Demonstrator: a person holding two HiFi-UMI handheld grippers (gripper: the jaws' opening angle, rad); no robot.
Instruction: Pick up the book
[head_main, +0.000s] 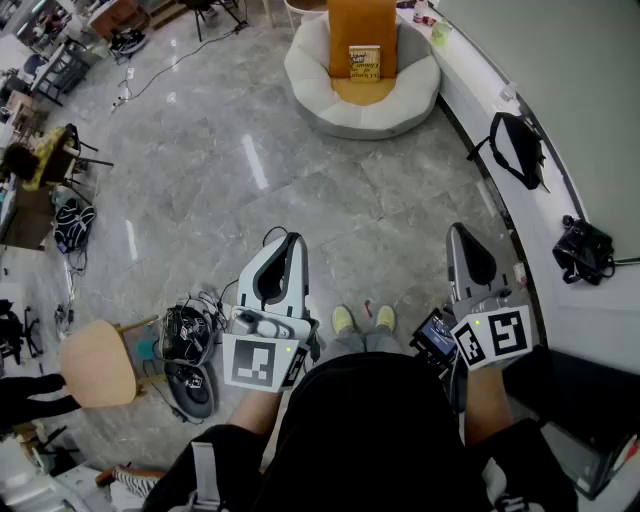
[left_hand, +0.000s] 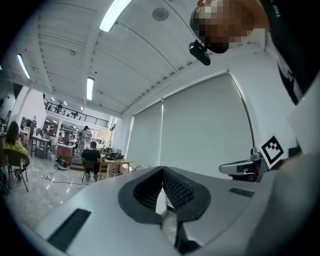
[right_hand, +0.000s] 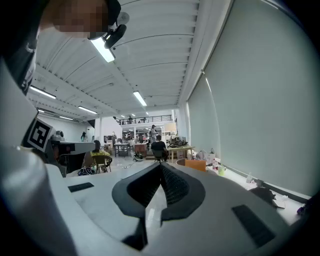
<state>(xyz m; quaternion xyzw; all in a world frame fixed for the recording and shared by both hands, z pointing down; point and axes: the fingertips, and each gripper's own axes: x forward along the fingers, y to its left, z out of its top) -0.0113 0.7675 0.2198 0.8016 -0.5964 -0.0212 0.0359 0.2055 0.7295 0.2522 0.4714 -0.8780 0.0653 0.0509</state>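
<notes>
The book (head_main: 364, 62), pale with dark print, stands far ahead against the orange back (head_main: 361, 30) of a round white seat (head_main: 360, 85). My left gripper (head_main: 283, 238) and right gripper (head_main: 458, 231) are held level at waist height, far short of the book, above the grey floor. In the left gripper view the jaws (left_hand: 162, 171) meet at the tip with nothing between them. The right gripper (right_hand: 161, 166) is likewise shut and empty in its own view, where the orange seat back (right_hand: 195, 164) shows small in the distance.
A round wooden stool (head_main: 98, 362) and black gear with cables (head_main: 187, 340) sit on the floor at my left. A white counter (head_main: 560, 290) runs along the right, bearing a black bag (head_main: 517, 145) and a camera (head_main: 583, 247). People sit at far desks (left_hand: 91, 156).
</notes>
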